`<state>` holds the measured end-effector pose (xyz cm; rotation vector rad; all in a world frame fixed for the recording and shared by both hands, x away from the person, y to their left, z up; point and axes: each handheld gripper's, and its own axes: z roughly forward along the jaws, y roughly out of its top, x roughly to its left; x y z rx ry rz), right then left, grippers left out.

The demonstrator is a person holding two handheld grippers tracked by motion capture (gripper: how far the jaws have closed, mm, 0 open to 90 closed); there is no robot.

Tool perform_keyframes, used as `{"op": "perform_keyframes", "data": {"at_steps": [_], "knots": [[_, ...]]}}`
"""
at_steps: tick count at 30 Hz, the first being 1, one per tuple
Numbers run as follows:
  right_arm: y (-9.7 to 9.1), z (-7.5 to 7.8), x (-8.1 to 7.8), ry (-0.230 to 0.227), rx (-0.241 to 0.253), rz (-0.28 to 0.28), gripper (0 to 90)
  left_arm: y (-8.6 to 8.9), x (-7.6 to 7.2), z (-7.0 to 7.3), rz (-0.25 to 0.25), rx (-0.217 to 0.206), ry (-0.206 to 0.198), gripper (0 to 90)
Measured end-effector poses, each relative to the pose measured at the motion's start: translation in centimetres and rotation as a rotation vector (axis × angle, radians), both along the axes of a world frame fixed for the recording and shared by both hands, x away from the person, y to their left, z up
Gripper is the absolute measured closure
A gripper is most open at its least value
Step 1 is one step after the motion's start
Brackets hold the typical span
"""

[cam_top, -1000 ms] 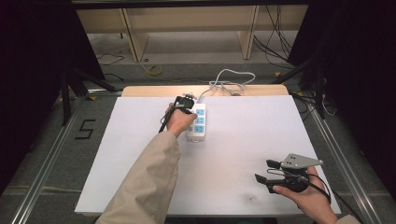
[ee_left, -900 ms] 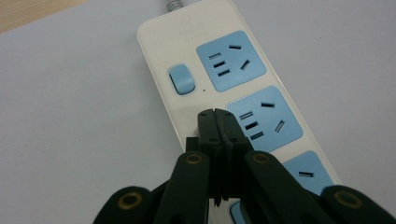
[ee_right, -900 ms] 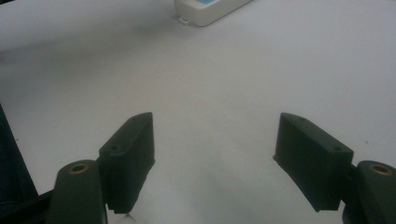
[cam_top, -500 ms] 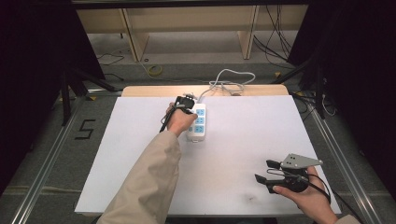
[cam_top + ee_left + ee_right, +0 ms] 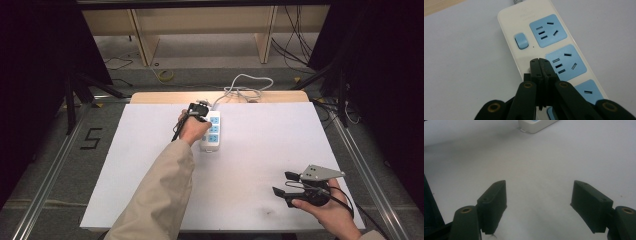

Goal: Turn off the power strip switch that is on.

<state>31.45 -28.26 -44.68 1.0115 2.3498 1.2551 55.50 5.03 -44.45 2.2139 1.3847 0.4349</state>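
left arm: beige-sleeved, stretched forward across the table | left black two-jaw tool (image 5: 540, 65): jaws pressed together, tips angled down | right hand (image 5: 327, 210): low at the near right edge | right black two-jaw tool (image 5: 539, 206): jaws spread wide, nothing between, pointing left

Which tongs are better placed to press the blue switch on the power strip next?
Left. The left tongs, shut, sit over the power strip close to its blue switch. The right tongs are open, far off near the table's front edge.
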Motion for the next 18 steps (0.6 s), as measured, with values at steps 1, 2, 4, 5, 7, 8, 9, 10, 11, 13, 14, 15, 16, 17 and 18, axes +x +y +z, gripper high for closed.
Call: {"op": "perform_keyframes", "data": {"at_steps": [1, 2, 4, 5, 7, 8, 9, 10, 11, 13, 14, 15, 16, 17, 18], "knots": [[0.01, 0.0, 0.0, 0.0, 0.0, 0.0, 28.8, -0.01, 0.0, 0.01, 0.0, 0.002, -0.001, 90.0], [0.01, 0.0, 0.0, 0.0, 0.0, 0.0, 28.8, -0.02, 0.0, 0.0, -0.001, 0.002, 0.0, 90.0], [0.01, 0.01, -0.01, -0.001, 0.002, -0.002, 28.8, -0.11, -0.03, -0.01, -0.004, 0.009, -0.005, 90.0], [-0.03, 0.02, 0.0, -0.001, 0.0, -0.001, 28.8, -0.18, -0.06, 0.02, -0.009, 0.023, -0.005, 90.0], [-0.02, 0.02, 0.02, 0.0, -0.001, -0.001, 28.8, -0.22, -0.07, 0.03, -0.011, 0.027, -0.007, 90.0], [0.0, 0.01, 0.01, 0.0, -0.001, 0.0, 28.8, -0.27, -0.11, 0.01, -0.006, 0.026, -0.006, 90.0], [0.0, 0.01, 0.01, 0.0, -0.001, 0.0, 28.8, -0.23, -0.08, 0.02, -0.009, 0.026, -0.006, 90.0], [0.03, 0.01, 0.0, 0.001, 0.0, -0.001, 28.8, -0.19, -0.07, 0.02, -0.006, 0.021, -0.003, 90.0], [0.05, 0.0, 0.01, 0.001, 0.0, 0.0, 28.8, -0.13, -0.03, 0.03, -0.003, 0.014, 0.003, 90.0], [0.04, 0.0, 0.02, 0.001, -0.001, -0.001, 28.8, -0.08, 0.02, 0.01, 0.004, 0.001, 0.006, 90.0], [0.04, 0.0, 0.02, 0.001, -0.001, -0.001, 28.8, -0.08, 0.02, 0.01, 0.004, 0.001, 0.006, 90.0], [0.04, 0.0, 0.02, 0.002, -0.001, -0.001, 28.8, -0.03, 0.04, 0.03, 0.002, 0.002, 0.009, 90.0], [0.04, 0.0, 0.02, 0.002, -0.001, -0.001, 28.8, -0.03, 0.05, 0.02, 0.003, -0.001, 0.009, 90.0], [0.04, 0.0, 0.02, 0.003, -0.002, -0.001, 28.8, -0.05, 0.05, 0.02, 0.002, 0.0, 0.009, 90.0], [0.06, -0.01, 0.02, 0.004, -0.003, -0.001, 28.8, -0.08, 0.05, 0.01, 0.002, 0.002, 0.007, 90.0]]}}
